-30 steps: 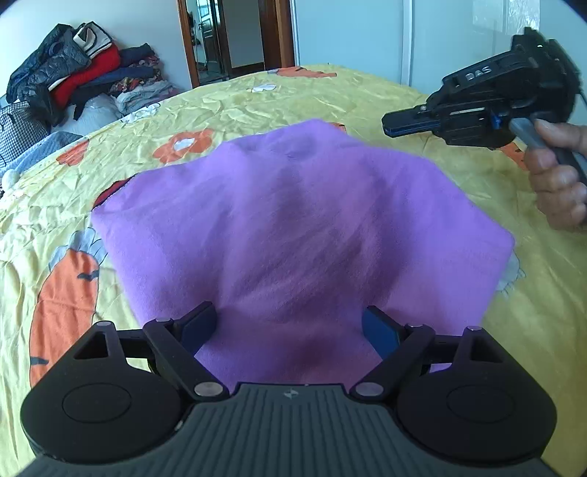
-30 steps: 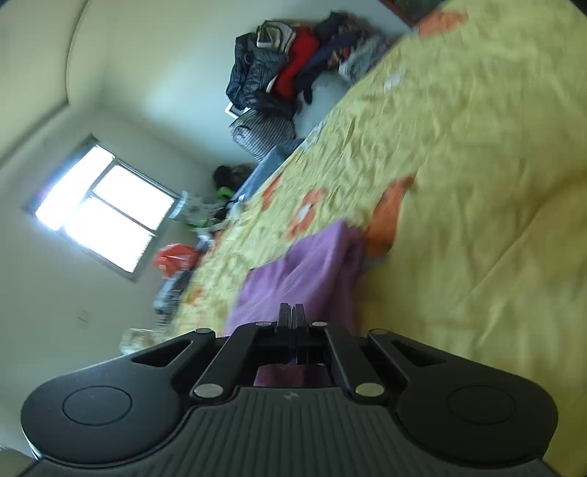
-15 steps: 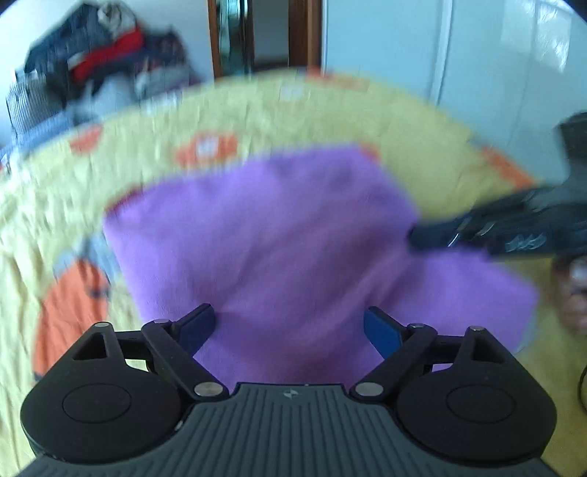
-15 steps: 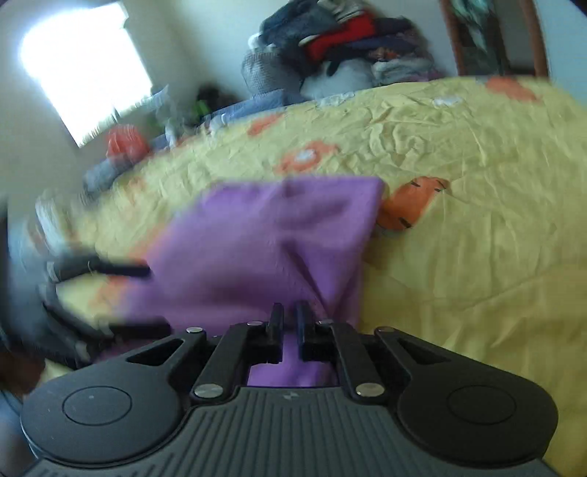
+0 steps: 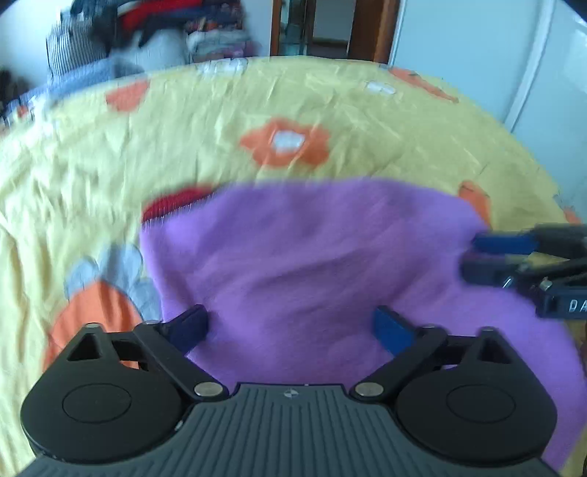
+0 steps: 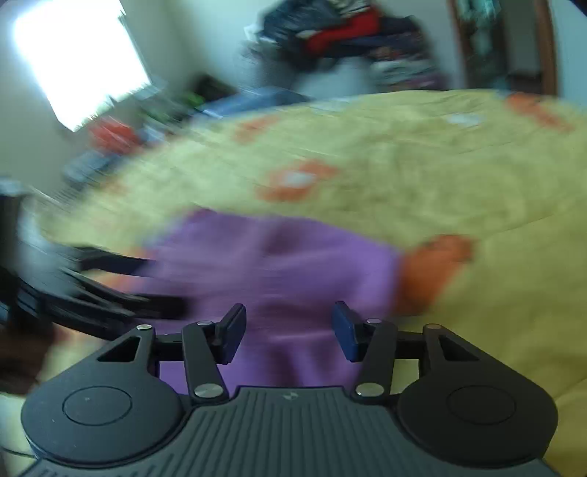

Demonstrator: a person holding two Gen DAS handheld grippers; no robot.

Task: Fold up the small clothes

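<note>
over purple cloth (image 5: pixel 330 264): left gripper (image 5: pixel 290 326) jaws wide, right gripper (image 6: pixel 288 328) jaws just opening.

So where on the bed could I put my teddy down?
The yellow flowered bedsheet is bare beyond the purple fleece cloth, up toward the heap of clothes. Crowded: near the cloth, where the left gripper and right gripper are open.

We saw a purple fleece garment (image 5: pixel 323 271) that lay spread flat and blurred across the lower centre of both frames, its far edge running roughly level above mid-frame.
</note>
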